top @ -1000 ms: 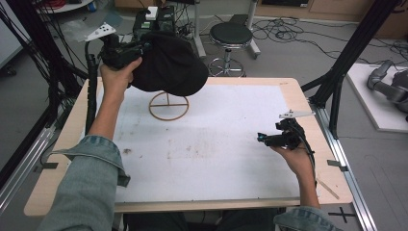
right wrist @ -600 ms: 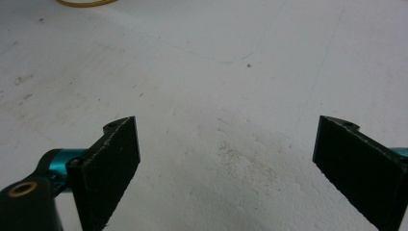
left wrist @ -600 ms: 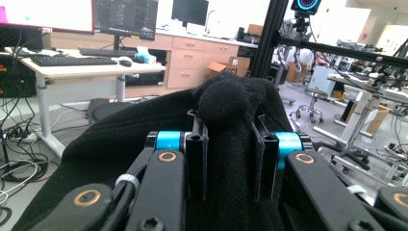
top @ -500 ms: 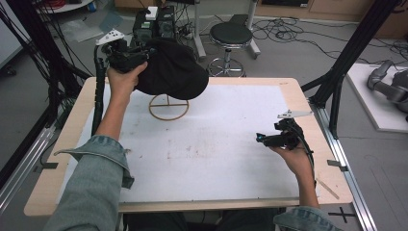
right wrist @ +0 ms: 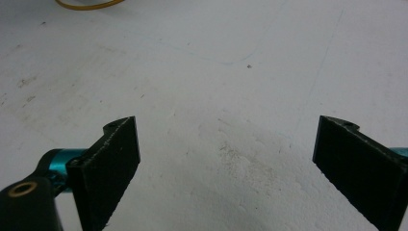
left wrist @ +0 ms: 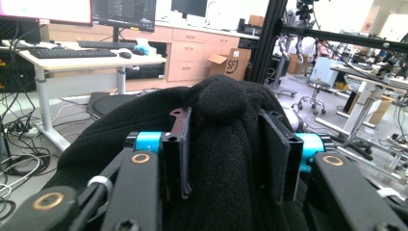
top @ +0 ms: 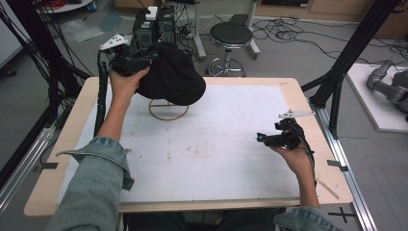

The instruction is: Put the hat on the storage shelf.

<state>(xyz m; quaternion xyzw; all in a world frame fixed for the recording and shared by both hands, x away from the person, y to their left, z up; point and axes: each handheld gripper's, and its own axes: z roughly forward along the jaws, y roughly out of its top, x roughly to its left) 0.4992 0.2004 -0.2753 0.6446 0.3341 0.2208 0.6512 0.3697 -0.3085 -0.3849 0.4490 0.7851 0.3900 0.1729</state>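
A black cap (top: 173, 79) sits on top of a thin wire stand with a ring base (top: 168, 111) at the table's far left. My left gripper (top: 150, 57) is at the cap's back edge. In the left gripper view the cap's crown and top button (left wrist: 226, 101) bulge up between the two pads, which stand apart; the jaws have just been opening and no longer pinch the fabric. My right gripper (top: 262, 138) hovers low over the white mat at the right, open, with nothing between its fingers (right wrist: 226, 159). The stand's ring (right wrist: 89, 4) shows at the top of that view.
The table's white mat (top: 216, 163) has a wooden border. Black frame posts (top: 346, 53) rise at the right corner and at the left. A round stool (top: 231, 34) and cables lie on the floor beyond the far edge.
My left hand has sunk a little with the cap, which now rests lower over the stand. The right hand has stayed still.
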